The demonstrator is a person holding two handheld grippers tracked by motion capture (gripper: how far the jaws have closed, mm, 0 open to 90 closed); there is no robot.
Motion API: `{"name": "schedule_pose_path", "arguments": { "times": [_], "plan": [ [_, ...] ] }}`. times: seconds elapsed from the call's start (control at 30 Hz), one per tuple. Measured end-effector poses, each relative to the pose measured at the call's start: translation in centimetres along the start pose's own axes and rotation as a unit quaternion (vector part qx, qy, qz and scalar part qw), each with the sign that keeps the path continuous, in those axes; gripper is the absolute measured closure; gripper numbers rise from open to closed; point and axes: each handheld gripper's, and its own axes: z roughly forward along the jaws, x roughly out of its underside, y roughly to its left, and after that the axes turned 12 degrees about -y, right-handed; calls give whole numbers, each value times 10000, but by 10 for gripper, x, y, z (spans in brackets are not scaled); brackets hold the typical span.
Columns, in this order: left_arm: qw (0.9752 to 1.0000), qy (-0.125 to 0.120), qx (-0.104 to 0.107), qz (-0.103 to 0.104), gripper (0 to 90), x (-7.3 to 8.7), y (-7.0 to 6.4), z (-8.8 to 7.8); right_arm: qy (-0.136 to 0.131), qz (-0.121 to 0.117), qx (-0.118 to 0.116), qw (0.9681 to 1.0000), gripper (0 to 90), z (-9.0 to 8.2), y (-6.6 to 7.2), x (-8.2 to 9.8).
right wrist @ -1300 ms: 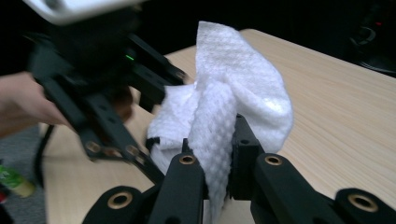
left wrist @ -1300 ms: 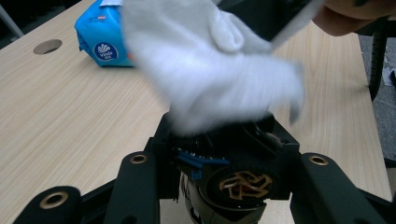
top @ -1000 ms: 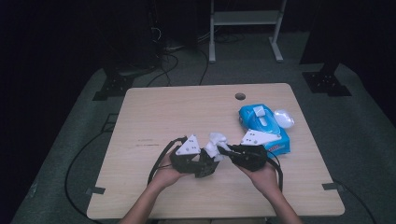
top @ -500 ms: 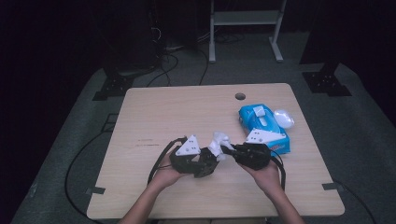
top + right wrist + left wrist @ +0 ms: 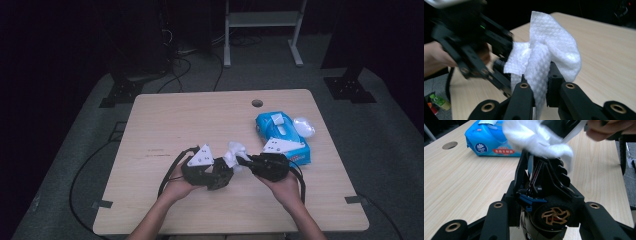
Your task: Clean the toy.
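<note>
Both forearms come in over the table's near edge, grippers facing each other close together. Left gripper (image 5: pixel 222 172) jaws clamp something black; right gripper (image 5: pixel 243 161) jaws pinched tight.

The right gripper (image 5: pixel 539 93) rises from the bottom of the frame, jaws pinched on a crumpled white wipe (image 5: pixel 549 52) at centre. At left sits the blurred left gripper (image 5: pixel 474 45) over the wooden table (image 5: pixel 609 50).
</note>
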Motion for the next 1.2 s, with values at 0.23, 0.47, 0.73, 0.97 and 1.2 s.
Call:
{"name": "schedule_pose_path", "arguments": {
  "times": [0.23, 0.47, 0.73, 0.97, 1.2],
  "plan": [
    [10000, 22, -25, 5, 572, -2, -3, 1, 170, -463, -329, 9982, 843, 24, 32, -17],
    [9999, 45, -104, -11, 572, 1, 1, -2, 260, -630, -124, 9976, 843, 28, 32, -20],
    [9999, 48, -97, 27, 572, 0, 0, -1, 469, -35, 433, 9980, 842, 0, -10, 12],
    [10000, -74, -42, 18, 572, -3, 0, -3, 392, 276, 146, 9987, 842, 4, -12, 18],
    [10000, -62, 1, 46, 577, -3, -3, 1, 138, 12, 16, 9999, 842, 3, 3, 1]
  ]
}}
